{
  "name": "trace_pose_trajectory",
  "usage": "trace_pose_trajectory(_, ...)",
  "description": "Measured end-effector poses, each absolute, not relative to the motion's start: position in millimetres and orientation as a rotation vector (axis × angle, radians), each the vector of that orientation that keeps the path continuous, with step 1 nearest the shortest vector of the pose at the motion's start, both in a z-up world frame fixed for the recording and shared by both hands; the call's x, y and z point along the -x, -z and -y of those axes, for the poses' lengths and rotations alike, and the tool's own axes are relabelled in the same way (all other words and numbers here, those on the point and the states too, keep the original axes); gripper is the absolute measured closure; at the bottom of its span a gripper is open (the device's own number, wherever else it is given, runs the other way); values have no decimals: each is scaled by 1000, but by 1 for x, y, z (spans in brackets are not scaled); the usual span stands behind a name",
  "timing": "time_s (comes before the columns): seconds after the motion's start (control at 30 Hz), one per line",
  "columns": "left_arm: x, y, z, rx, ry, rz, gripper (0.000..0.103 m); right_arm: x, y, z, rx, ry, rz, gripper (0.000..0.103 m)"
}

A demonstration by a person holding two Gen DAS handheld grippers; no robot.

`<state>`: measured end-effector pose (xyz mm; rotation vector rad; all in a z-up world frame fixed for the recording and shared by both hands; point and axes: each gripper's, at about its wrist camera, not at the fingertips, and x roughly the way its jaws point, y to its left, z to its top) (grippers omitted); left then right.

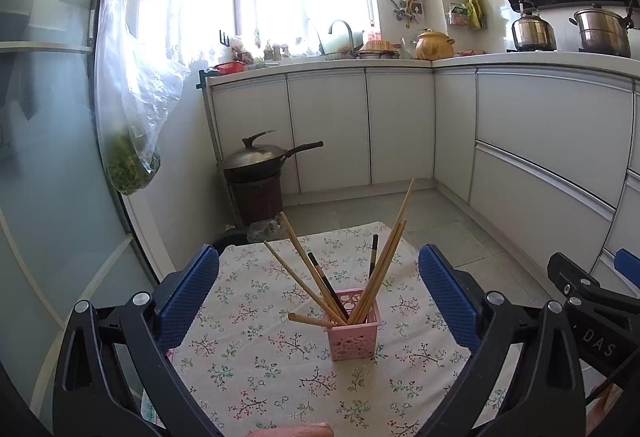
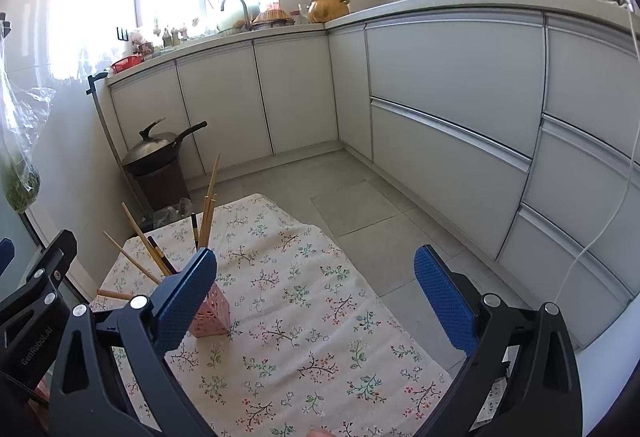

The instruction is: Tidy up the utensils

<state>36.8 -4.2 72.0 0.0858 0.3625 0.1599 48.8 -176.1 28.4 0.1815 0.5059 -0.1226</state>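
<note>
Chopsticks (image 1: 384, 269): pale matt wood, a few dark and glossy
Holder (image 1: 354, 329): pink perforated plastic
Table (image 1: 280, 377): covered in matt floral cloth
Left tongs (image 1: 319, 293): black smooth plastic, blue textured pads (image 1: 188, 297), shiny metal rivets
Right tongs (image 2: 316, 285): same finish
Wok (image 1: 256, 157): dull dark metal

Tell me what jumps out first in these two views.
A pink basket stands on the floral tablecloth, with chopsticks fanning out of it and one lying across its rim. The left hand-held gripper is open around it; the right hand-held gripper is open beside it, over bare cloth.
</note>
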Motion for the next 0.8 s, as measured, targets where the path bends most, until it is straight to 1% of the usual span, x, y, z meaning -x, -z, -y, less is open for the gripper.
trace_pose_trajectory(0.8, -39, -65, 6, -97, -146, -378, 7, -50, -27, 178, -178, 117, -515, 7)
